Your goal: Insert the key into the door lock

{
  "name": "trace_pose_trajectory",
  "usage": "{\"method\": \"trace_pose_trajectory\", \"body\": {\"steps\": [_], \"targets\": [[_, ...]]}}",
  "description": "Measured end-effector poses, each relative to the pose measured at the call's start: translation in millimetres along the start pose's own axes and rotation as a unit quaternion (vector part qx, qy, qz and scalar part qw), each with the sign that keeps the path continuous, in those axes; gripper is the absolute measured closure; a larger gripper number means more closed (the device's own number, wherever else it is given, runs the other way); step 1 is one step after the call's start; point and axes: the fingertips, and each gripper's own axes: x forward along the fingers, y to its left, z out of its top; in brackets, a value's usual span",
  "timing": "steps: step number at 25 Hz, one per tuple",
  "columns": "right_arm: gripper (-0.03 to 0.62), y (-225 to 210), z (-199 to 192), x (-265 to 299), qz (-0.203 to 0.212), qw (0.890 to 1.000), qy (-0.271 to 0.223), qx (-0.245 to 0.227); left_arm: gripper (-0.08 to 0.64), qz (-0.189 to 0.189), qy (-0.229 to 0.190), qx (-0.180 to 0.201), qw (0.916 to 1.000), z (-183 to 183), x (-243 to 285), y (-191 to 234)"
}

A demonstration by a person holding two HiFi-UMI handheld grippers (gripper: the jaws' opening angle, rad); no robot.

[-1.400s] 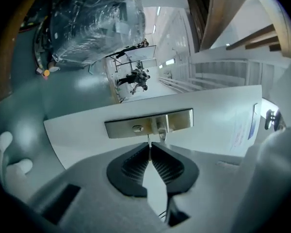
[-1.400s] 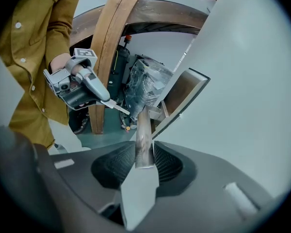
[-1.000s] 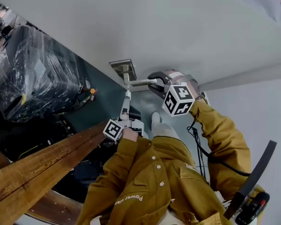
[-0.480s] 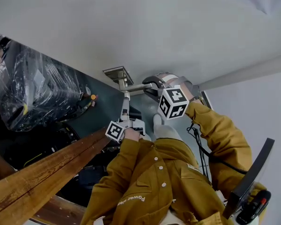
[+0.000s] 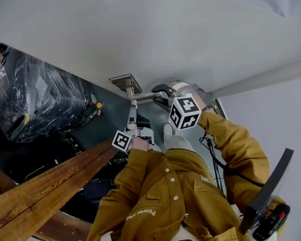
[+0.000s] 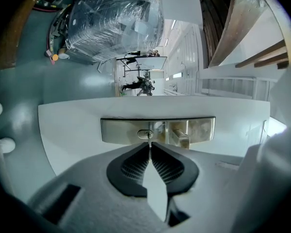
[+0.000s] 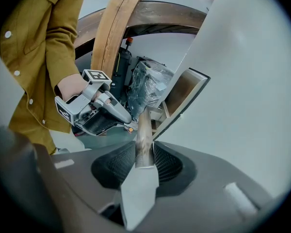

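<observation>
Almost nothing has changed in the last second: the head view has drifted a little, but both my grippers keep the same stance against the door [image 5: 190,39]. My left gripper [image 6: 149,147] has its jaws pressed together on the thin key [image 6: 148,141], whose tip sits at the keyhole [image 6: 145,134] in the metal lock plate [image 6: 121,130]. I cannot tell how deep it has gone, so I judge the push is unfinished. My right gripper [image 7: 144,155] clamps the door handle [image 7: 144,132], steadying the door. That handle sits just beside the keyhole, crowding my left jaws. A plastic-wrapped bundle [image 5: 40,97] and wooden planks [image 5: 45,182] lie well apart, no hindrance.
</observation>
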Motion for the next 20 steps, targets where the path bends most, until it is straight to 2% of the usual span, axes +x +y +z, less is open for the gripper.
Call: {"method": "trace_pose_trajectory", "body": {"steps": [7, 20], "targets": [[0.471, -1, -2, 0, 0.0, 1.0, 0.003, 0.002, 0.534, -0.011, -0.013, -0.022, 0.9996, 5, 2, 1], [0.472, -3, -3, 0, -0.001, 1.0, 0.011, 0.001, 0.53, -0.003, 0.01, -0.007, 0.9999, 3, 33, 3]]}}
